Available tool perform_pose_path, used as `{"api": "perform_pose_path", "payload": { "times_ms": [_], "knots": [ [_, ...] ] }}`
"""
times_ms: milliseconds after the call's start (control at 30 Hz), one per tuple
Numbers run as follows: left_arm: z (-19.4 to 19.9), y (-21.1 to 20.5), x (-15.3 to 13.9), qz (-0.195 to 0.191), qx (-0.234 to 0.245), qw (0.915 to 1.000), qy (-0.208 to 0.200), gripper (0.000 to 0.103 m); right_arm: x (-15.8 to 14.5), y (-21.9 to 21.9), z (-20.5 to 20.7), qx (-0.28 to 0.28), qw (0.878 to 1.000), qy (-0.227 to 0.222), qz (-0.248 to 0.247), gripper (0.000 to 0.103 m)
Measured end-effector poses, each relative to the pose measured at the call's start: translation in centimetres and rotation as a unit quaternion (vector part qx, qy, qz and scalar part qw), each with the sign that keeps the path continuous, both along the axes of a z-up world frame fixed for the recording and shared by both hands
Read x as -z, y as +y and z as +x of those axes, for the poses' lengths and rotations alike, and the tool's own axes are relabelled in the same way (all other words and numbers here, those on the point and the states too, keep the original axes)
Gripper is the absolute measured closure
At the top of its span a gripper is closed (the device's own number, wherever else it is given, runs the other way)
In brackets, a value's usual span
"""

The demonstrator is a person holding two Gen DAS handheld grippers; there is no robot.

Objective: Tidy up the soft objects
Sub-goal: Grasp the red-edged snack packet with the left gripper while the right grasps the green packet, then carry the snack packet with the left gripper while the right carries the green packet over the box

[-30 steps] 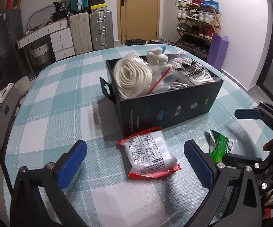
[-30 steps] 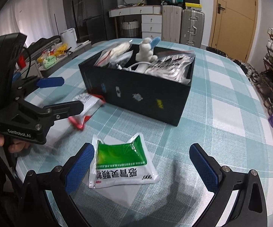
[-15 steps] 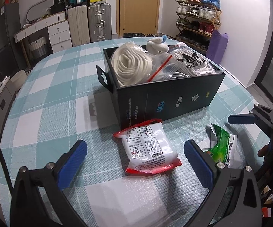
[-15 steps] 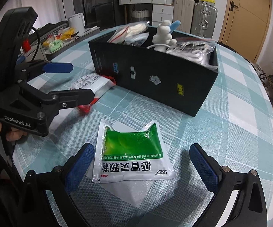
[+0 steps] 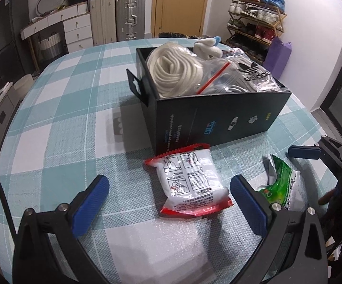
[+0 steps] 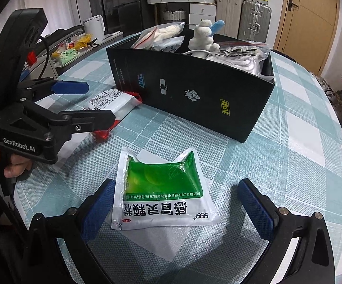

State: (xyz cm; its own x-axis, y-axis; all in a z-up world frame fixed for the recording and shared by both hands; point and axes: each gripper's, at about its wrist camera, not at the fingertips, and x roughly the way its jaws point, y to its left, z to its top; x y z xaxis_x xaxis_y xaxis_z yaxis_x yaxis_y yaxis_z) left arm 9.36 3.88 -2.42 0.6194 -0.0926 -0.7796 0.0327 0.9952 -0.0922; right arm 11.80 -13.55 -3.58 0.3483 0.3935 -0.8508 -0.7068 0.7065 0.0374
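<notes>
A black box (image 5: 220,123) on the checked table holds a white rope coil (image 5: 171,71), a white plush toy (image 5: 206,47) and bagged items. A red-and-white packet (image 5: 191,179) lies in front of the box, between the open jaws of my left gripper (image 5: 168,201). A green-and-white sachet (image 6: 161,189) lies flat between the open jaws of my right gripper (image 6: 178,203). The sachet also shows in the left wrist view (image 5: 279,182). The left gripper (image 6: 76,101) shows in the right wrist view over the packet (image 6: 114,101). The box also shows there (image 6: 194,97).
The round table has a teal checked cloth (image 5: 64,118). Suitcases (image 5: 118,16), drawers and a shoe rack (image 5: 256,21) stand beyond the table. A side shelf with a kettle (image 6: 95,26) is to the left in the right wrist view.
Both grippers have moved forward and lower toward their packets. The packet and the sachet now lie further in between the jaws. Nothing has been gripped.
</notes>
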Motion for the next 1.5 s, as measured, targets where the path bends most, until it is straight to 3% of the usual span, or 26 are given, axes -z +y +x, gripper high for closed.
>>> {"api": "perform_pose_path", "payload": {
  "times_ms": [333,600,767,967,1100,1233,1500],
  "knots": [
    [0.1,-0.5,0.5,0.008,-0.001,0.9998,0.016,0.003,0.0,0.0,-0.1,0.001,1.000,-0.001,0.000,0.001],
    [-0.3,-1.1,0.5,0.023,0.011,0.9996,0.013,0.028,-0.1,0.1,-0.1,0.001,1.000,-0.001,0.001,0.001],
    [-0.6,-1.3,0.2,0.035,0.022,0.9991,0.006,0.052,-0.1,0.0,-0.1,0.001,1.000,-0.001,0.001,0.001],
    [-0.8,-1.0,-0.5,0.024,0.028,0.9993,-0.002,0.057,-0.2,-0.1,-0.2,0.002,1.000,-0.005,0.001,0.002],
    [-0.9,-0.8,-1.1,0.023,0.029,0.9993,-0.012,0.057,-0.4,0.0,-0.5,-0.002,1.000,-0.007,0.006,0.010],
    [-0.9,-0.6,-1.5,0.019,0.028,0.9993,-0.017,0.057,-0.7,0.1,-0.8,-0.006,1.000,-0.014,0.010,0.029],
    [-1.1,-0.5,-1.9,0.011,0.029,0.9992,-0.027,0.057,-1.1,0.1,-1.0,-0.009,0.999,-0.028,0.011,0.045]
  ]
}}
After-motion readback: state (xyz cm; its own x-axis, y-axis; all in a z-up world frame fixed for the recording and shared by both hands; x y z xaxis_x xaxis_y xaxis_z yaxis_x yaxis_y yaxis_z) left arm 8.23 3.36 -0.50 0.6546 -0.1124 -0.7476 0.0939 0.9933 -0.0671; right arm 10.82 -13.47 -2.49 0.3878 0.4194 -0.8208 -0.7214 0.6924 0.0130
